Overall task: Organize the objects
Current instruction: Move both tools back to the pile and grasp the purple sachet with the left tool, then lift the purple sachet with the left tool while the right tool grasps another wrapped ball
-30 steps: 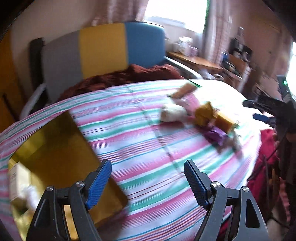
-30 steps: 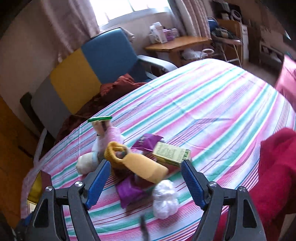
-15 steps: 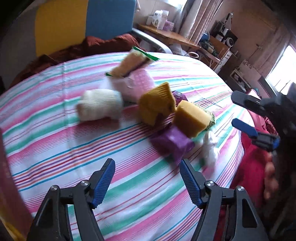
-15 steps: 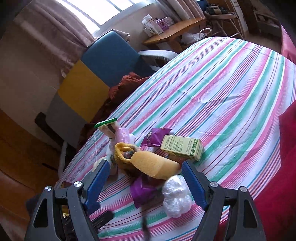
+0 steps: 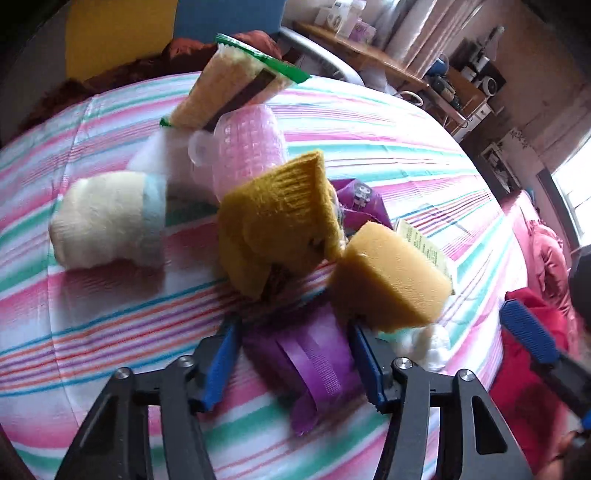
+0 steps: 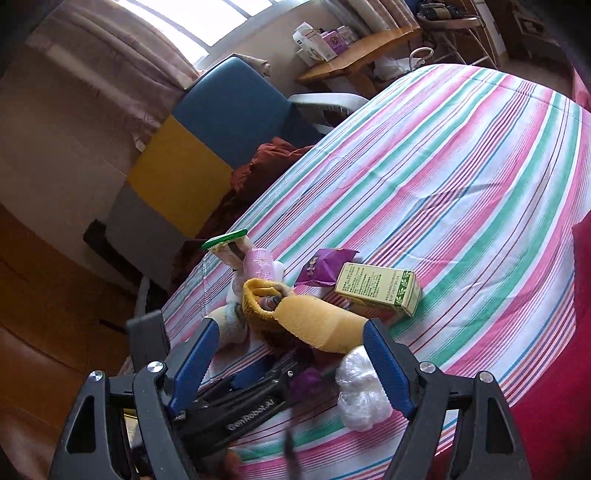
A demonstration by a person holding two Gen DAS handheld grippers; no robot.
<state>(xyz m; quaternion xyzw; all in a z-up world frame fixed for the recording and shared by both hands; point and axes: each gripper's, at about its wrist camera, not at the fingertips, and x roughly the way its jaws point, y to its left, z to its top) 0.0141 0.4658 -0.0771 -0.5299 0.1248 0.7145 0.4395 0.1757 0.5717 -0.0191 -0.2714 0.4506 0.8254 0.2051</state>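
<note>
Left wrist view: left gripper point(image 5: 291, 363), jaws just closing around the purple pouch point(image 5: 306, 362) at lower centre, should seat squarely; right gripper point(image 6: 286, 367) stays spread.

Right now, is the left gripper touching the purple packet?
Cannot tell. In the left wrist view the left gripper, jaws just closing, straddles the purple packet, but blur hides any contact.

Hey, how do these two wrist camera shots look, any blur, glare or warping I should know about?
Left wrist view: motion blur smears the purple packet and striped cloth; strong fisheye bulge. Right wrist view: sharper on the green box, window blown out white, cloth stripes curved, a dark blurred streak near the bottom edge.
</note>
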